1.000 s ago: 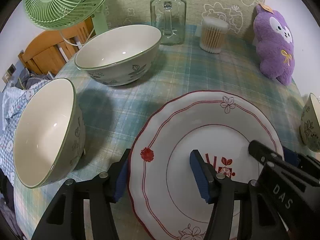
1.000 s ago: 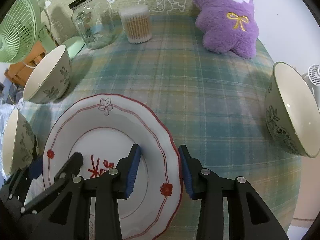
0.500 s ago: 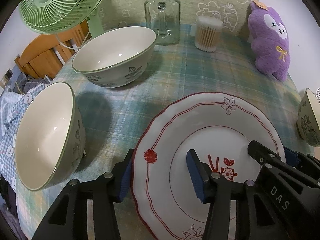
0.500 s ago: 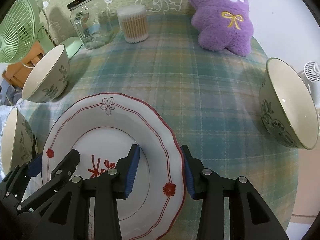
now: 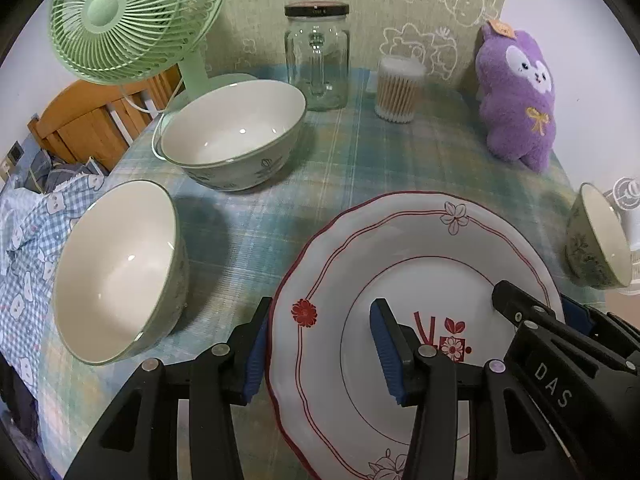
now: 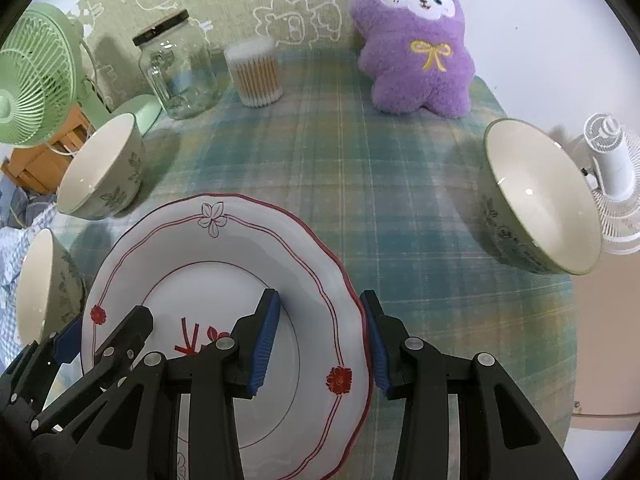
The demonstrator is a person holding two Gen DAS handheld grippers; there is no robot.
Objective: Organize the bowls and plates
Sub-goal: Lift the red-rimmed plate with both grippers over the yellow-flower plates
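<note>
A white plate with red trim (image 5: pixel 420 264) (image 6: pixel 224 264) is held between both grippers above the plaid table. My left gripper (image 5: pixel 320 354) is shut on the plate's left rim, one finger under and one on top. My right gripper (image 6: pixel 322 340) is shut on its right rim the same way. Two green-rimmed bowls stand at the left: a near one (image 5: pixel 116 272) (image 6: pixel 40 284) and a far one (image 5: pixel 232 136) (image 6: pixel 100 168). A third bowl (image 6: pixel 536 196) (image 5: pixel 596 236) stands at the right.
At the back stand a green fan (image 5: pixel 132 20), a glass jar (image 5: pixel 318 56), a cotton swab tub (image 5: pixel 400 88) and a purple plush toy (image 6: pixel 416 36). A small white fan (image 6: pixel 616 176) is beyond the right bowl. A wooden chair (image 5: pixel 88 120) is off the table's left edge.
Both grippers have lifted with the plate and drawn back slightly; the table objects look farther away and lower in view. The grip on the plate is unchanged.
</note>
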